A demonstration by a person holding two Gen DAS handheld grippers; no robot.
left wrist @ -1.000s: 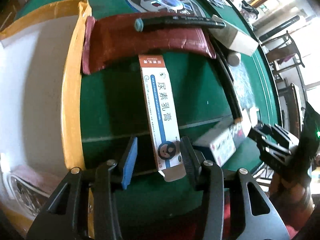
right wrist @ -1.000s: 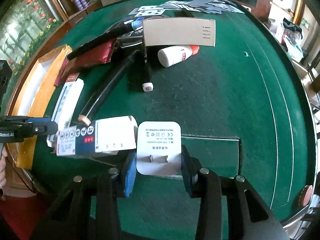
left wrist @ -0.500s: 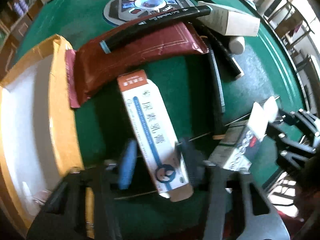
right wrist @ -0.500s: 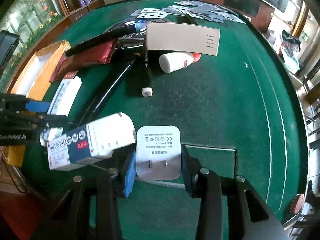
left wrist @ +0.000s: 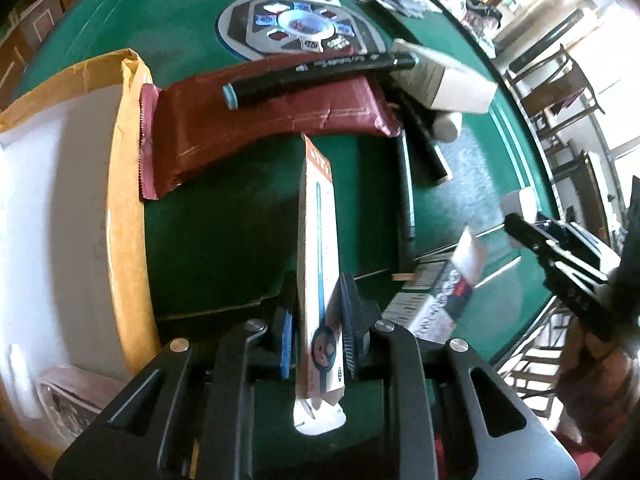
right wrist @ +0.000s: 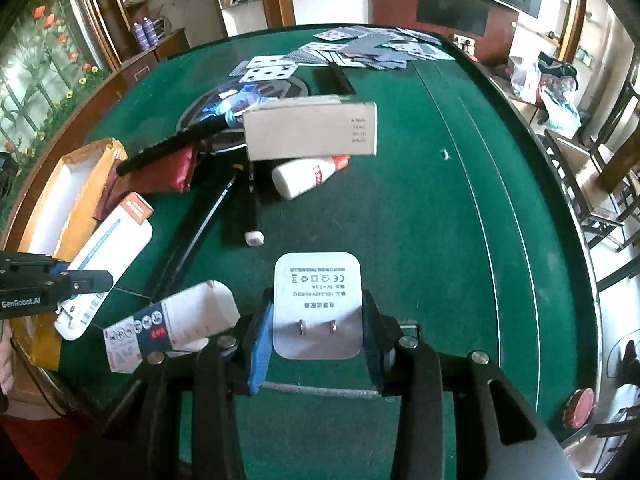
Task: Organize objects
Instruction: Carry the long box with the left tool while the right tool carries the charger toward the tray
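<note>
My left gripper (left wrist: 318,324) is shut on a long white ointment box (left wrist: 318,240) with an orange end, held on edge above the green table; it also shows in the right wrist view (right wrist: 112,248). My right gripper (right wrist: 318,332) is shut on a white plug adapter (right wrist: 318,300), prongs facing the camera, lifted over the table. A white and blue carton (right wrist: 172,324) lies near the front edge; in the left wrist view it (left wrist: 436,296) is at the right. An open yellow cardboard box (left wrist: 128,208) stands at the left.
A dark red pouch (left wrist: 256,120) with a black marker (left wrist: 316,70) on it lies beyond the ointment box. A grey carton (right wrist: 312,130), a white bottle (right wrist: 308,174), black pens (right wrist: 252,204) and playing cards (right wrist: 360,50) lie farther out.
My left gripper has closed on the ointment box, lifted it and turned it on edge. My right gripper has risen with the plug adapter. The white and blue carton has shifted.
</note>
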